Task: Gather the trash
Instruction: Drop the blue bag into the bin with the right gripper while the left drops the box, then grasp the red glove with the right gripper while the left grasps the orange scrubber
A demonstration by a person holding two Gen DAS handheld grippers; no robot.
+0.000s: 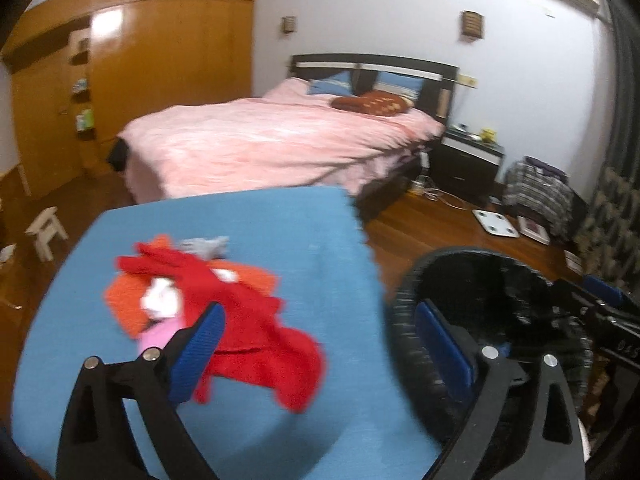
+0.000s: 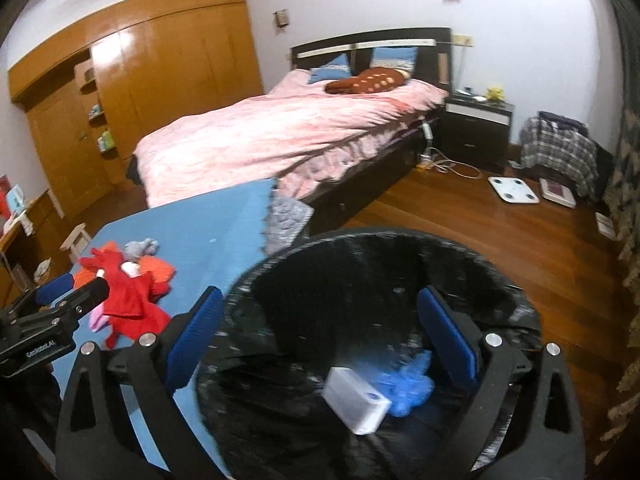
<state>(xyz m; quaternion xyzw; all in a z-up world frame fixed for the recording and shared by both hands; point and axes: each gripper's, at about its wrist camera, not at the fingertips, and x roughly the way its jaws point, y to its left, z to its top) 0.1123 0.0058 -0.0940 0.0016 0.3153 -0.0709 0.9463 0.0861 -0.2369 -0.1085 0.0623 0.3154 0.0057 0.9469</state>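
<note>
Left wrist view
Left claw (image 1: pixel 320 344): its blue-padded fingers stand wide apart with nothing between them; one finger hangs over the desk, the other over the bin.
Desk (image 1: pixel 280 224): covered in blue cloth, with its far right corner toward the bed.
Cloth pile (image 1: pixel 224 300): red, orange, white, pink and grey pieces heaped on the left half of the desk, partly under the claw's left finger and not gripped.
Trash bin (image 1: pixel 404 304): black-lined, just off the desk's right edge, its near rim under the claw's right finger.
Right claw (image 1: pixel 608 312): seen only in part over the bin's far side.

Right wrist view
Right claw (image 2: pixel 320 332): fingers spread wide and holding nothing, poised over the bin's mouth.
Trash bin (image 2: pixel 280 264): beside the desk's right edge, open, lined with a black bag.
White box (image 2: pixel 356 400): lying tilted inside the bin, between and below the fingers.
Blue crumpled item (image 2: pixel 408 388): inside the bin, touching the box's right side.
Cloth pile (image 2: pixel 128 288): near the desk's left edge, well apart from this claw.
Left claw (image 2: pixel 76 292): above the cloth pile; I cannot tell its opening here.
</note>
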